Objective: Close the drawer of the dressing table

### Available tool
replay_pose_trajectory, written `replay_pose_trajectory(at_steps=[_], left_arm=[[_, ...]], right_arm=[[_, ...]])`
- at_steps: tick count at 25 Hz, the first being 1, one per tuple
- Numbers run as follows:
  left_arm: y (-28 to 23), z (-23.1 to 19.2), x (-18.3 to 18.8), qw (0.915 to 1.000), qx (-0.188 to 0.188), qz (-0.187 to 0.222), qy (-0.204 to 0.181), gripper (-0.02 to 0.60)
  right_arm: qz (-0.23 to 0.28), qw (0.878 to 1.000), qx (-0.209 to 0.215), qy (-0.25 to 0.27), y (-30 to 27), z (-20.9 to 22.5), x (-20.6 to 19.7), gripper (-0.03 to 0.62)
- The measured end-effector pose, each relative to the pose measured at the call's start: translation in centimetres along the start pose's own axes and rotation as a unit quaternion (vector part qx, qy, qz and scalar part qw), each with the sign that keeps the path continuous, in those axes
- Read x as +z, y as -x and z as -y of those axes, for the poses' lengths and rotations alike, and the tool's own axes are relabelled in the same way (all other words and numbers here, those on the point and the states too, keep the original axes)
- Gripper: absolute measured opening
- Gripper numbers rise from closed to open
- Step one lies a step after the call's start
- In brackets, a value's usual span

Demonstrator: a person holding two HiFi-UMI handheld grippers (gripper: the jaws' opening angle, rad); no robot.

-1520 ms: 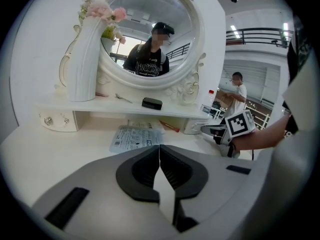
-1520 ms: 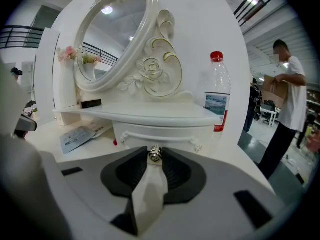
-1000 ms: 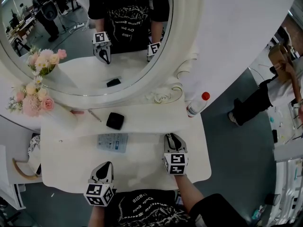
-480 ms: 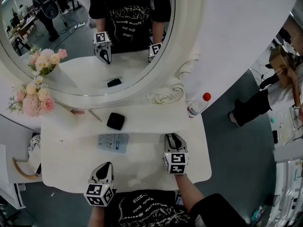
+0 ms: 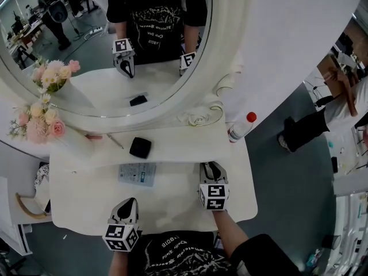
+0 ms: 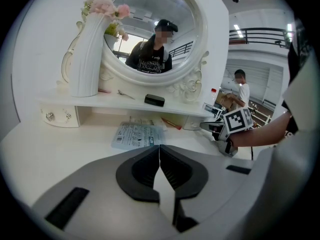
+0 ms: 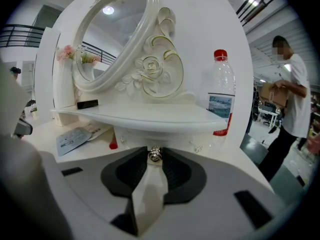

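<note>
Metal knob (image 7: pixel 154 156), unseen overhead, pinched by right gripper (image 7: pixel 155 152).

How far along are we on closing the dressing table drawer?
Done: the right gripper is clamped on the small silver drawer knob under the white raised shelf. In hand: that grip alone. Left: pushing the drawer in; whether its front already sits flush cannot be told. The left gripper is shut, empty, over the white tabletop.
</note>
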State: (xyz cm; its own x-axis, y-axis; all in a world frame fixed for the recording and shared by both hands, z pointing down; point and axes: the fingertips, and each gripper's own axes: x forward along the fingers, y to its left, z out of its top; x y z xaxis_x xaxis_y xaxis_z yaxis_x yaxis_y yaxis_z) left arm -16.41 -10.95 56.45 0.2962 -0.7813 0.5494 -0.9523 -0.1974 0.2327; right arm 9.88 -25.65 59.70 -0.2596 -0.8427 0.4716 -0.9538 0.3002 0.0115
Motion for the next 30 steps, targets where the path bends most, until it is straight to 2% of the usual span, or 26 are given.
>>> replay_pose_trajectory(at_steps=[7,13,14,16,18,20,26,30], left_arm=[[-0.1,-0.2,-0.2,1.0000,-0.001,-0.003,0.005,0.017],[-0.4,0.0,-0.2,1.0000,-0.008,-0.003,0.004,0.017],[-0.4,0.0,-0.2,0.9999,-0.008,-0.003,0.005,0.017],[-0.5,-0.1,-0.3,0.9999,-0.009,-0.002,0.009,0.017],[-0.5,-0.2,-0.4,0.9999,-0.010,-0.001,0.013,0.017],[-0.5,-0.4,-0.5,0.9998,-0.012,0.001,0.018,0.017],[-0.4,-1.3,-0.9,0.9987,-0.020,0.010,0.046,0.017],[-0.2,-1.7,-0.8,0.9987,-0.027,0.014,0.041,0.017]], right_arm=[[0.001,1.000,0.000,0.002,-0.1,0.0,0.1,0.103],[-0.001,1.000,0.014,-0.027,-0.1,-0.1,0.1,0.104],[-0.002,0.999,0.023,-0.034,0.0,-0.3,0.1,0.113],[-0.003,0.998,0.036,-0.043,0.2,-0.7,-0.1,0.182],[-0.008,0.998,0.042,-0.042,0.5,-1.1,-0.5,0.223],[-0.013,0.998,0.046,-0.041,0.9,-1.3,-0.8,0.243],[-0.027,0.997,0.055,-0.057,2.5,-2.1,-1.3,0.255],[-0.018,0.994,0.073,-0.076,3.9,-4.2,-0.9,0.255]])
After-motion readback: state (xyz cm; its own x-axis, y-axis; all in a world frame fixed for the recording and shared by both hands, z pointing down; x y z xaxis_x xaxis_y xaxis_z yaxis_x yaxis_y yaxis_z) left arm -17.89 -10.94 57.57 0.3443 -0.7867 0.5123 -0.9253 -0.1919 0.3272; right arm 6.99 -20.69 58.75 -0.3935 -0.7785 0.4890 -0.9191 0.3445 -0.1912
